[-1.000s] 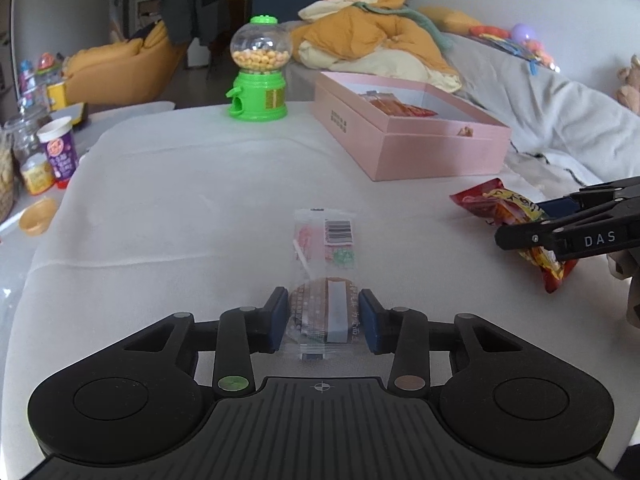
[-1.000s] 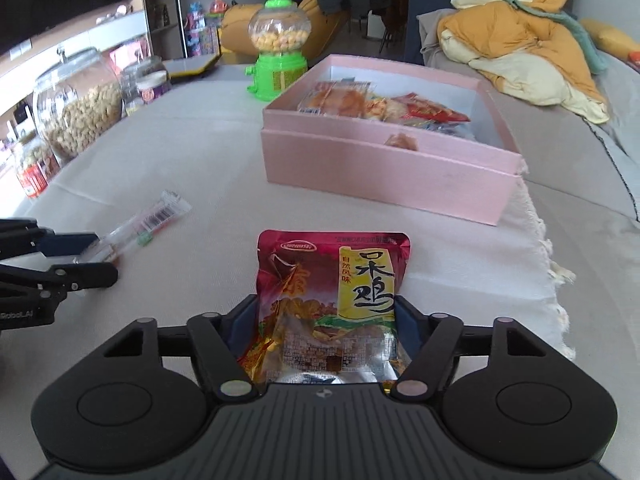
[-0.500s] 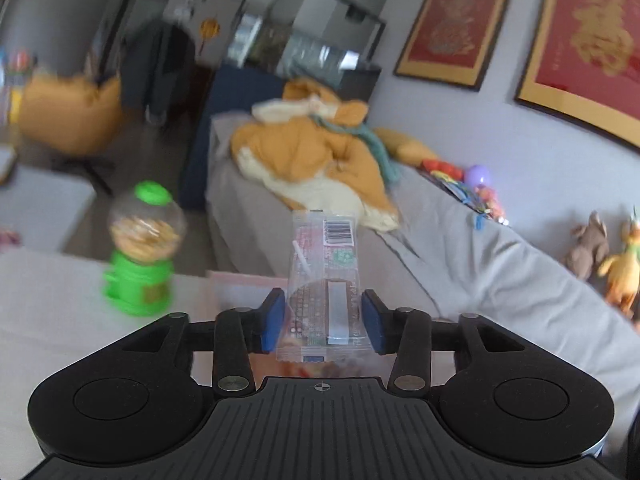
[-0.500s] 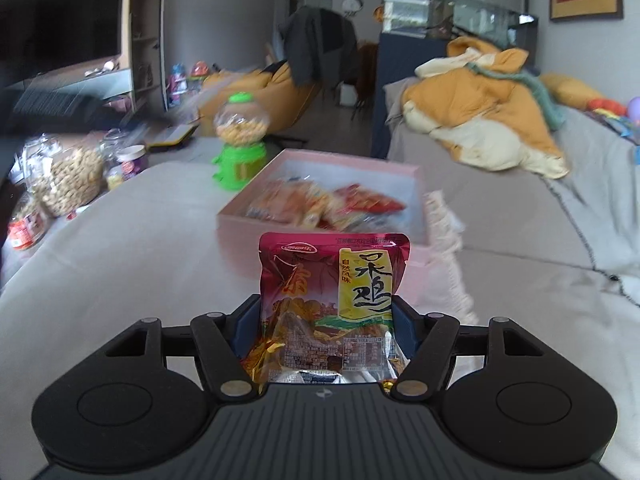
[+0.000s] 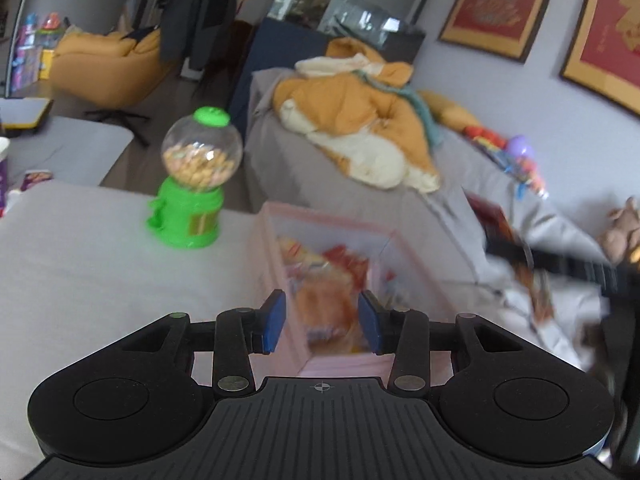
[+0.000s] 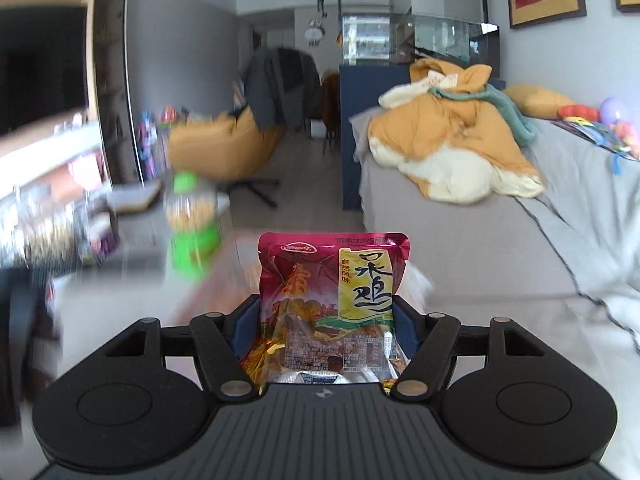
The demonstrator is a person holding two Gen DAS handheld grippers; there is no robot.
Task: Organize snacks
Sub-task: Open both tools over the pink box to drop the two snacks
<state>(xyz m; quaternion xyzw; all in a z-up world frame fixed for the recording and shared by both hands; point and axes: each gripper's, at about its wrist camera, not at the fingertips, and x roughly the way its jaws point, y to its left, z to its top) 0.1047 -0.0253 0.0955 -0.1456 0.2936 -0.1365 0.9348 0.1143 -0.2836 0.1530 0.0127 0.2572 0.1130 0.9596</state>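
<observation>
While the right gripper (image 6: pixel 324 310) pinches the red chicken pouch (image 6: pixel 332 280), its jaws have just been widening. The left gripper (image 5: pixel 322 314) hangs spread and seemingly empty over the pink box (image 5: pixel 418 270). Next, the pouch needs dropping there.

table (image 5: pixel 80 264) bears dispenser (image 5: pixel 192 184), box (image 5: pixel 344 364).

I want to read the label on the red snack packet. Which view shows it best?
The right wrist view: the red snack packet stands sharp and face-on between the right gripper's fingers. The left wrist view shows it only as a blur at far right.
</observation>
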